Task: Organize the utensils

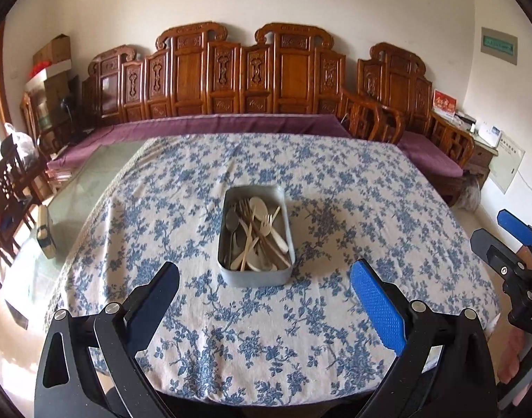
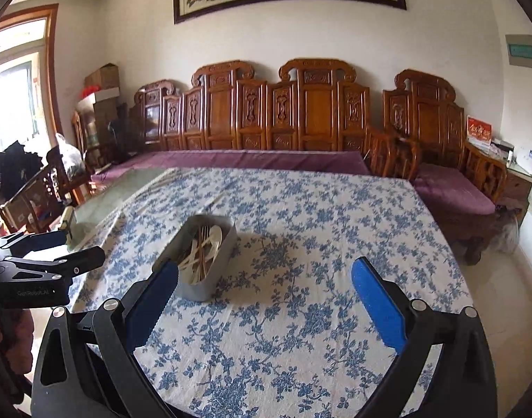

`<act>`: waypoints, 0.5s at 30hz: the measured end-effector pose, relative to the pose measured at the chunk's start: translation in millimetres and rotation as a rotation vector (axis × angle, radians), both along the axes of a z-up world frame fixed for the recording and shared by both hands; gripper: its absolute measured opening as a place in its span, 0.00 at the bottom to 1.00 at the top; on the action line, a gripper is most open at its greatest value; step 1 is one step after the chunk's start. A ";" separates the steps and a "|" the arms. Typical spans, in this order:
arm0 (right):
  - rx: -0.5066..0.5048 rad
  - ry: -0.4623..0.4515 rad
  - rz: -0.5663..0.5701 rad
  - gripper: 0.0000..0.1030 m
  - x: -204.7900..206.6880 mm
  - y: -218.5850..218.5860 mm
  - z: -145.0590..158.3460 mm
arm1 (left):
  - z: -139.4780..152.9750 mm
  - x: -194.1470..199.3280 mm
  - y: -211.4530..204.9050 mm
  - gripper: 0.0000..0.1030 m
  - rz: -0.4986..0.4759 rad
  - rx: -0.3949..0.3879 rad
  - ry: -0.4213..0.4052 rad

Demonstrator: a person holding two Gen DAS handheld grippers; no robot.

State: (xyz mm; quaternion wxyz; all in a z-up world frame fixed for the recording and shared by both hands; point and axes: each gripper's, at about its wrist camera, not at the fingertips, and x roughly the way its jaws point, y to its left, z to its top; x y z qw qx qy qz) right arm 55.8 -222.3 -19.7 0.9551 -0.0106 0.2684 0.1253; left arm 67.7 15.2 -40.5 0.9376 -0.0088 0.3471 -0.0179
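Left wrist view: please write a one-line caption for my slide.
Open left gripper above a blue floral tablecloth, facing a metal tin of mixed utensils; right gripper at the edge.

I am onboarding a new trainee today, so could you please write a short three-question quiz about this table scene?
1. True or false: the left gripper is shut on a utensil.
2. Where are the utensils now? A. spread on the tablecloth B. piled in the metal tin C. on the purple bench cushion
3. In one word, what pattern does the tablecloth carry?

Key
1. False: its fingers stand wide apart and hold nothing, as do those of the right gripper.
2. B: pale spoons and forks and at least one metal spoon lie jumbled in the tin.
3. Floral, blue on white.
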 end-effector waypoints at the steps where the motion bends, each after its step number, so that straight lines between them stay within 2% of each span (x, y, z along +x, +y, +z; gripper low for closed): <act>1: 0.002 -0.010 -0.002 0.97 -2.1 -1.0 4.5 | 7.7 -2.8 -1.8 0.92 0.000 -0.001 -0.018; 9: 0.024 -0.129 -0.013 0.97 -28.4 -7.8 51.1 | 56.7 -28.5 -11.5 0.92 0.007 0.000 -0.151; 15: 0.029 -0.178 -0.020 0.97 -42.1 -14.0 67.3 | 74.9 -45.6 -15.7 0.92 0.008 -0.007 -0.212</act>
